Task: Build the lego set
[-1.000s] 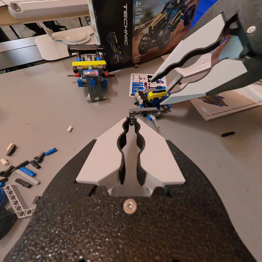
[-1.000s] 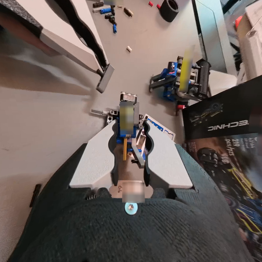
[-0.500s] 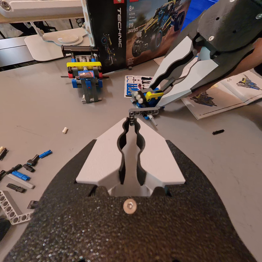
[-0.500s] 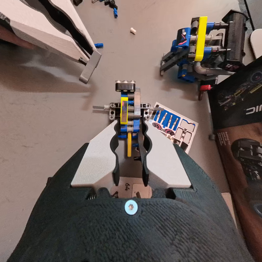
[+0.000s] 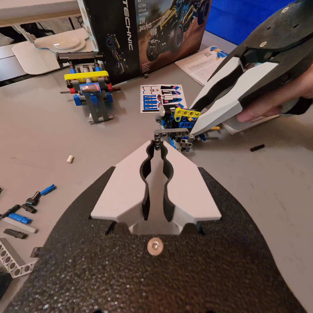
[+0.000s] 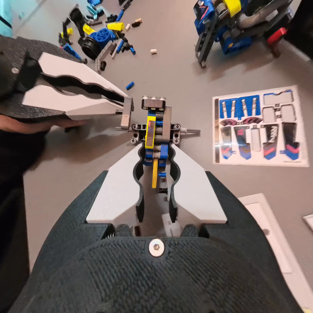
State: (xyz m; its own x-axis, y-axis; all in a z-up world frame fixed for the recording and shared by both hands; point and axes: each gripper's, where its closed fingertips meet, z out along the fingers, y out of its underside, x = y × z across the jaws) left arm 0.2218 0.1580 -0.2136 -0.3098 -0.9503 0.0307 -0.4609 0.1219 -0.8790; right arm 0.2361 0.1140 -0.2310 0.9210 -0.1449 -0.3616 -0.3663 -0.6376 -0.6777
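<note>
Item 1: left gripper (image 5: 157, 144) is clenching the short leg of a grey L-shaped beam (image 5: 171, 134), pads pressing both sides, its long arm lying just beside the blue-and-yellow subassembly (image 6: 156, 135).

Item 2: right gripper (image 6: 156, 152) is clamping that subassembly near its blue rear blocks, on the grey table (image 5: 50, 135), left of the sticker sheet (image 6: 259, 125).

Risks, as judged: the beam is being held by little more than its tip and could be twisting out under push; holes could be missing the protruding pins, levering the subassembly askew.

Containers: the product box (image 5: 144, 33) is standing behind the subassembly, contents hidden. Loose parts (image 6: 101, 37) are lying uncontained on the table beyond it.
</note>
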